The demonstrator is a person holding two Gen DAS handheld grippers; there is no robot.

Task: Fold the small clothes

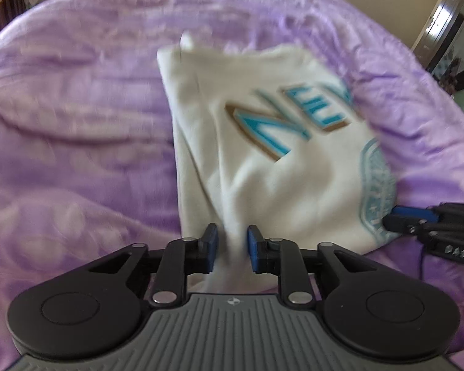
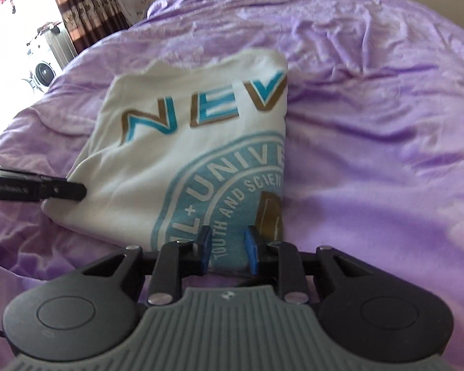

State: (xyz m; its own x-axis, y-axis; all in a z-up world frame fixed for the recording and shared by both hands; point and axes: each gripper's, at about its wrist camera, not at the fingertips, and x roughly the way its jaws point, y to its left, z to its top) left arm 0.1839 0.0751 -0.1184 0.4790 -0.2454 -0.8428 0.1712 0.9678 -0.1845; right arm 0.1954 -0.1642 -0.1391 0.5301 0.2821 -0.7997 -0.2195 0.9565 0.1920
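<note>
A white T-shirt with blue and gold letters and a round blue emblem lies folded lengthwise on the purple bedspread. It also shows in the right wrist view. My left gripper holds the shirt's near hem, bunched between its blue pads. My right gripper is shut on the near hem at the emblem. The right gripper also shows in the left wrist view, at the shirt's right edge. The left gripper also shows in the right wrist view, at the shirt's left corner.
The wrinkled purple bedspread fills both views. Brown curtains and a white appliance stand beyond the bed at the upper left. A mirrored door frame stands at the far right.
</note>
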